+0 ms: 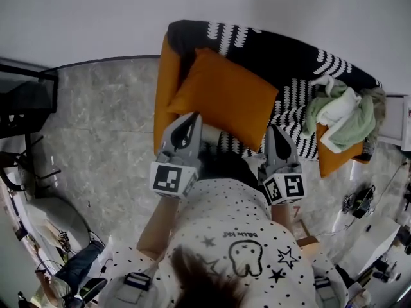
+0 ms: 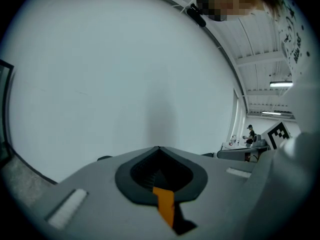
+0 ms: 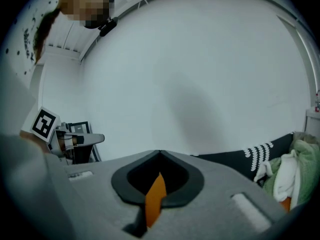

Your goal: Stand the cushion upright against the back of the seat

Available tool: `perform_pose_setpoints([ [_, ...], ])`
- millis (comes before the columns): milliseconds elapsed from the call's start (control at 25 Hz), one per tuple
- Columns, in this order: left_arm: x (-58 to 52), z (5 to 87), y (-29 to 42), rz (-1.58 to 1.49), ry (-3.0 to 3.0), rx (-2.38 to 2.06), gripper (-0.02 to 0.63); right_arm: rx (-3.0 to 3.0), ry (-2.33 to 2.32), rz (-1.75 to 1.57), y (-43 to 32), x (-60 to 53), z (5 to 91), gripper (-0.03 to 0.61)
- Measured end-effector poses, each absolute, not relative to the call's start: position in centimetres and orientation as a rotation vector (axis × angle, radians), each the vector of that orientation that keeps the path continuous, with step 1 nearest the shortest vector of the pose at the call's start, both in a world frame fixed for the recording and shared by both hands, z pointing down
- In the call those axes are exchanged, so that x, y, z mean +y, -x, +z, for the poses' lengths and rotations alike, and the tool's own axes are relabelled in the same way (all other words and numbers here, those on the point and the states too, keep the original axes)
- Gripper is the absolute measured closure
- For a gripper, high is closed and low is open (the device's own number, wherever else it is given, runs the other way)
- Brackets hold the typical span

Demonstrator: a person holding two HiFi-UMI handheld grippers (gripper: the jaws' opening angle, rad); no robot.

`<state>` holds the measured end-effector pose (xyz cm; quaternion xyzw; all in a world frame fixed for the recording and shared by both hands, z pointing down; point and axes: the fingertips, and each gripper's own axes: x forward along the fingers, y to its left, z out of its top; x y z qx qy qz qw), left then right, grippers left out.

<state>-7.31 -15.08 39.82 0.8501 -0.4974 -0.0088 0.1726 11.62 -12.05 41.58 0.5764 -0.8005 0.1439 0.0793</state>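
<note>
**Head view:** You are holding the left gripper point(image 1: 191, 117) and the right gripper point(image 1: 275, 131) side by side over the front of the chair point(image 1: 164, 88), both pointing toward its back point(image 1: 270, 43). The cushion point(image 1: 225, 98) is lying straight ahead of both jaws and showing you its broad face. I judge it is leaning low, not standing yet. Its long axis is running across, from the left jaws to the right jaws. Its near edge is meeting both tips, so neither hand is clearly nearer. A heap of cloths point(image 1: 343, 114) is sitting off to the right of the right jaws, apart from the cushion.

**Left gripper view:** The jaws are pressing together at the tip, and an orange sliver point(image 2: 164, 204) is sitting in the slit behind it. It looks like the cushion's near edge, pinched. The gripper's body is hiding the rest of the cushion, and only wall point(image 2: 125, 74) is showing ahead.

**Right gripper view:** These jaws are meeting at the tip likewise, gripping another orange sliver point(image 3: 156, 196).

You are probably going to need both hands raising that near edge together and tipping the cushion away from the jaws until it meets the back.
</note>
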Motion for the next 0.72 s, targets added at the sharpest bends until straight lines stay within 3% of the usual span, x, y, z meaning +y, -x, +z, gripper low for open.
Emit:
perform_pose_setpoints([
  [720, -16.5, 38.9, 5.9, -0.033, -2.388, -1.500, 0.620, -2.478, -1.591, 0.403, -12.4, -14.8, 41.9, 0.577],
])
